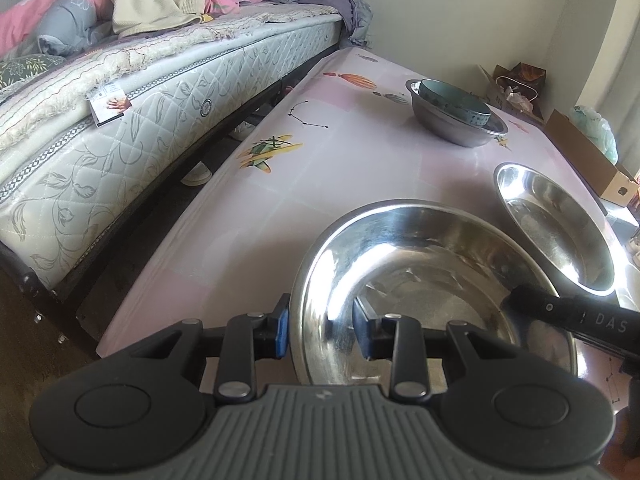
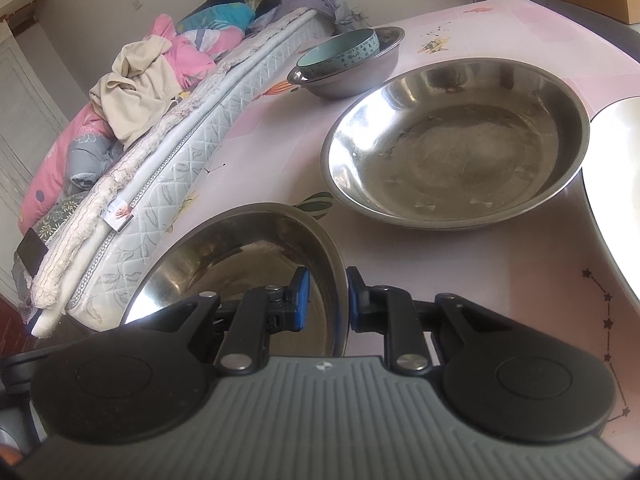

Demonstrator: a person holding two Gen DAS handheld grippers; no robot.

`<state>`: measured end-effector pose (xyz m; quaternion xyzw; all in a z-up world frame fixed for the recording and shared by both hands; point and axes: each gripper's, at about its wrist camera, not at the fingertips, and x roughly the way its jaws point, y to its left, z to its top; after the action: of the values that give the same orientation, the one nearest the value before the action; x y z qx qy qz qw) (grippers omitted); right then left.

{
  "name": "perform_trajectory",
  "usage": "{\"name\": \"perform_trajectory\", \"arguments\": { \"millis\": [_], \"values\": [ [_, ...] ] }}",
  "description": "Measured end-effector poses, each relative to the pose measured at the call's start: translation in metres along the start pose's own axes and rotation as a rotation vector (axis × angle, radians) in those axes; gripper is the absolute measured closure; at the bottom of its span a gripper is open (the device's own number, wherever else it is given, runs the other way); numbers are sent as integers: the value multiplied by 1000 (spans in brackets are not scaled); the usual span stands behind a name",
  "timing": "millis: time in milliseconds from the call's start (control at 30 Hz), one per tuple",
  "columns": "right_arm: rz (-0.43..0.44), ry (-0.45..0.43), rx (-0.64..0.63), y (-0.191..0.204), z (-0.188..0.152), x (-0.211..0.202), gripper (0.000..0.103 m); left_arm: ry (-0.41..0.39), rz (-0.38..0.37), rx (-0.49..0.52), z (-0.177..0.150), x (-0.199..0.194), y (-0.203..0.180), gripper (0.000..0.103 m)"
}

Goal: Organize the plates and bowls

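While the near steel plate [image 1: 420, 280] is being held at its rim by both tools, the step in hand is judged to be the lifting of this plate for stacking. The left tool [image 1: 322, 332] is being kept closed on the plate's left rim, one blue pad outside and one inside the wall; the right tool [image 2: 326, 300] is being pinched narrowly on the opposite rim, its dark finger being seen across the plate in the left wrist view. The plate is being carried low over the near part of the pink counter [image 1: 280, 208]; whether its base is touching the surface cannot be told. A second steel plate [image 2: 456, 144] is lying just beyond it, and stacking onto this one is judged the likely next move, which is calling for an even lift by both tools and a level lowering so that the rims are nested. A teal bowl [image 2: 344, 54] is sitting inside a grey steel bowl [image 2: 360, 76] at the far end, well apart. A white dish [image 2: 616, 184] is crowding the right edge. Open counter is being left on the bed [image 1: 120, 128] side, though that edge is running close.
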<state>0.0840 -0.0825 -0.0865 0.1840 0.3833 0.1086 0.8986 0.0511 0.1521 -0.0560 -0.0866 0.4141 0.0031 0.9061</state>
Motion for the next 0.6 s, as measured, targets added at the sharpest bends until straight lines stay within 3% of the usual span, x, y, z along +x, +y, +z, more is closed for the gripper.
{"name": "perform_trajectory", "arguments": {
  "millis": [600],
  "values": [
    [-24,-7,-34,4,0,-2,84,-3,-7,1,-1,-1,-1,68]
  ]
}}
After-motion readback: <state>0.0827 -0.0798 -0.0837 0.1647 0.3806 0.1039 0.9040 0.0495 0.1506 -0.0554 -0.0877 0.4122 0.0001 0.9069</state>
